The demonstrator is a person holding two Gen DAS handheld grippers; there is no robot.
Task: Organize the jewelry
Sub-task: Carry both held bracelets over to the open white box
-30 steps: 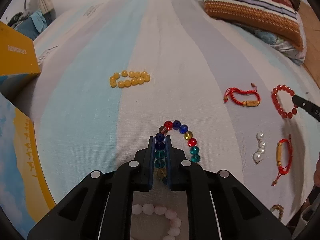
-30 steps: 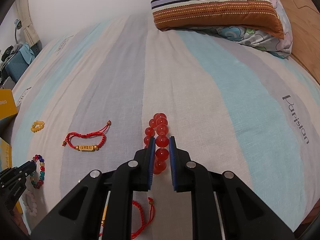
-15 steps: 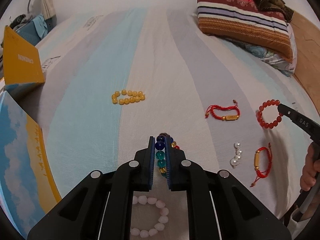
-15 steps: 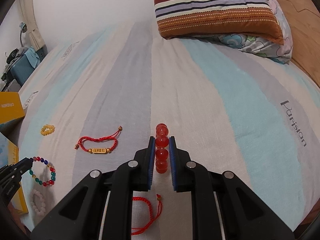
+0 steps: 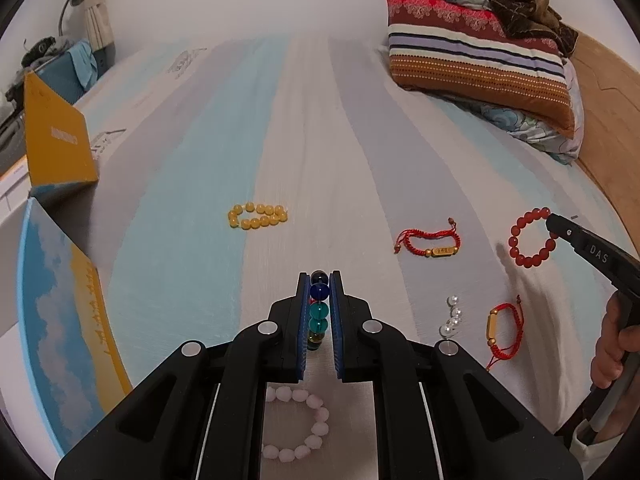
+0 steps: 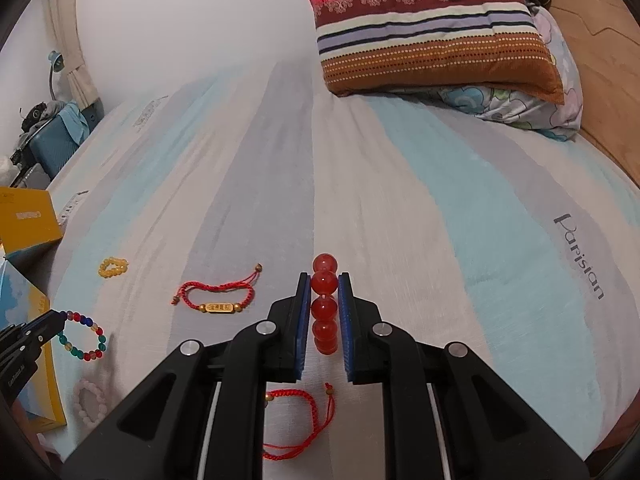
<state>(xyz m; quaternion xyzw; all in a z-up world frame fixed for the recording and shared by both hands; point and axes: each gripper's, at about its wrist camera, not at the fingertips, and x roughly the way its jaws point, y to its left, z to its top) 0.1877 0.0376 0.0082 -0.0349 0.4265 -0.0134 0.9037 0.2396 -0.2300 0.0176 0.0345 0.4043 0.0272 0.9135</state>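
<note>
Pale pink round-bead bracelet (image 5: 298, 426) half hidden behind the left gripper's black frame; engraving on the red cord bracelet's gold bar (image 6: 216, 306) too small to read.

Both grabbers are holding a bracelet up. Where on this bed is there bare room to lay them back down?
The widest bare stretch of striped bedsheet lies between the yellow bead bracelet and the striped pillow. The blue stripe with the printed word is bare too. It is crowded near the red cord bracelet with gold bar, pearl strand and pink bead bracelet.

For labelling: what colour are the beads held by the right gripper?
Red bead bracelet, clearest in the right wrist view.
</note>
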